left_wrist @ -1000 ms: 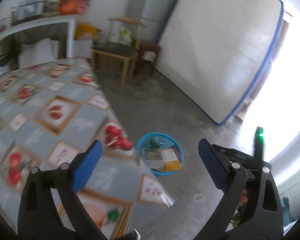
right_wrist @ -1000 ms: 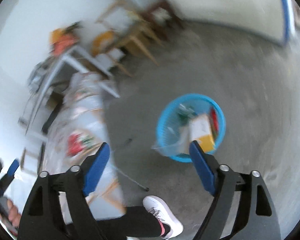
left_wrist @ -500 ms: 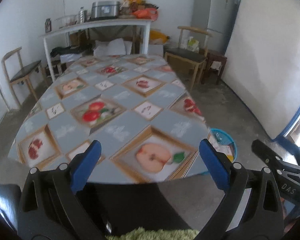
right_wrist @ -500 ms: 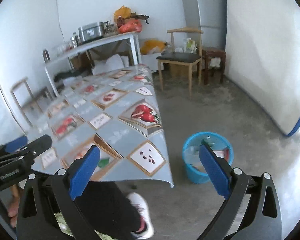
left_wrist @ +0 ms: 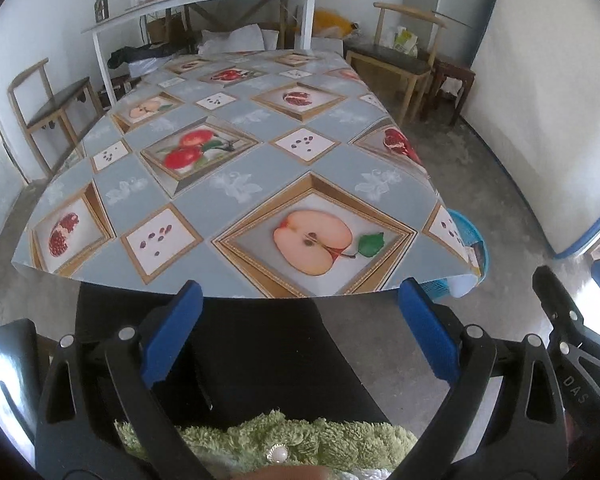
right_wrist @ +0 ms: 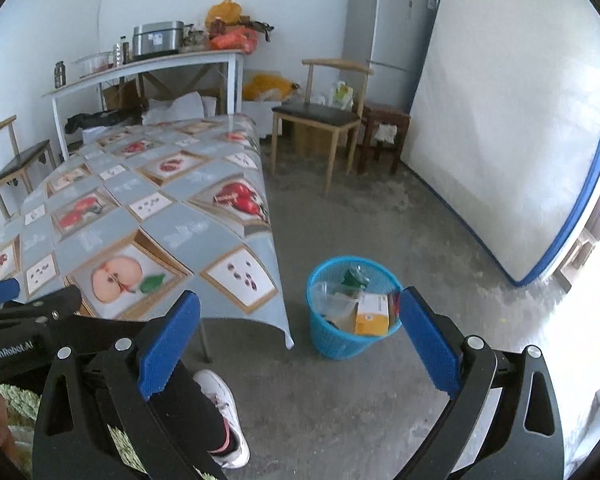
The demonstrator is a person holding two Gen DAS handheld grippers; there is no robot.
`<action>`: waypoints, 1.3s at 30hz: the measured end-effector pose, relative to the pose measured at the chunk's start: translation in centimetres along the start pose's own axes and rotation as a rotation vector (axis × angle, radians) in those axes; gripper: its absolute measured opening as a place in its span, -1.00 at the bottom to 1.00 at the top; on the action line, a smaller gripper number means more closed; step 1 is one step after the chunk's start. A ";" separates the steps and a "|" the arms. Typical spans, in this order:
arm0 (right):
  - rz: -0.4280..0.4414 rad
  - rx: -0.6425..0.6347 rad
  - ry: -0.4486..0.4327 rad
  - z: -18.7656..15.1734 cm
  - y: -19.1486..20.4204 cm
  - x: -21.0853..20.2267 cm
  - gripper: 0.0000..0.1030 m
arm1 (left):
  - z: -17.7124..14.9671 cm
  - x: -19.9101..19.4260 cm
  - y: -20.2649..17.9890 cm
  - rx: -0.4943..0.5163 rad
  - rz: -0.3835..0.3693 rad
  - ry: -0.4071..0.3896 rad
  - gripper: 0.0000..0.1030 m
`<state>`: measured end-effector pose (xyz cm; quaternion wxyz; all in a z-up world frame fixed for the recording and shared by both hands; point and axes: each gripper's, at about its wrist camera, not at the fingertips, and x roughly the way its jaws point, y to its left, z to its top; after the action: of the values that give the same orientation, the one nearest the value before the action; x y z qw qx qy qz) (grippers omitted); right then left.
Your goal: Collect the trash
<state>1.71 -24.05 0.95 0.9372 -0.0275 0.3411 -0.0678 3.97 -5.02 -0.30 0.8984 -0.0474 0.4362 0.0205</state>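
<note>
A blue mesh trash basket (right_wrist: pixel 332 340) stands on the floor by the table's near right corner. It holds an orange box (right_wrist: pixel 372 314), a green wrapper (right_wrist: pixel 354 278) and clear plastic (right_wrist: pixel 332 300). My right gripper (right_wrist: pixel 298 340) hangs open above the floor in front of the basket, with nothing between its blue pads. My left gripper (left_wrist: pixel 300 332) is open too, held over the person's lap at the near table edge. From the left wrist view only a slice of the basket (left_wrist: pixel 470 232) shows behind the tablecloth corner. Each gripper appears in the other's view: right gripper (left_wrist: pixel 580 292), left gripper (right_wrist: pixel 24 296).
The table (left_wrist: pixel 236 184) wears a grey fruit-print cloth. Wooden chairs (right_wrist: pixel 316 116) (left_wrist: pixel 52 100), a white shelf table (right_wrist: pixel 148 68), a fridge (right_wrist: pixel 388 32) and a leaning mattress (right_wrist: pixel 512 120) ring the room. The person's dark trouser leg and white shoe (right_wrist: pixel 224 412) are below the right gripper.
Both views have swung away from the basket and levelled out toward the table. The left gripper has dropped back to the near table edge. The right jaws have widened a little.
</note>
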 end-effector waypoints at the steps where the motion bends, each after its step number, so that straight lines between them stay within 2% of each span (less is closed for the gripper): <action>1: -0.002 0.001 0.003 -0.1 -0.1 0.2 0.88 | 0.0 0.0 -0.1 0.001 0.002 0.001 0.83; 7: -0.014 0.016 0.020 -0.5 -1.2 0.7 0.87 | 0.2 0.4 -1.5 0.036 -0.004 0.026 0.83; 12: -0.018 0.032 0.018 -0.4 -2.1 0.8 0.87 | 0.4 0.3 -2.8 0.074 -0.002 0.011 0.83; 39: -0.011 0.084 0.007 -0.6 -3.2 0.1 0.87 | 0.6 -0.3 -3.5 0.083 -0.021 0.002 0.83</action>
<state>1.08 -27.22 0.73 0.9360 0.0100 0.3409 -0.0873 4.57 -8.45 0.56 0.8993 -0.0148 0.4371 -0.0072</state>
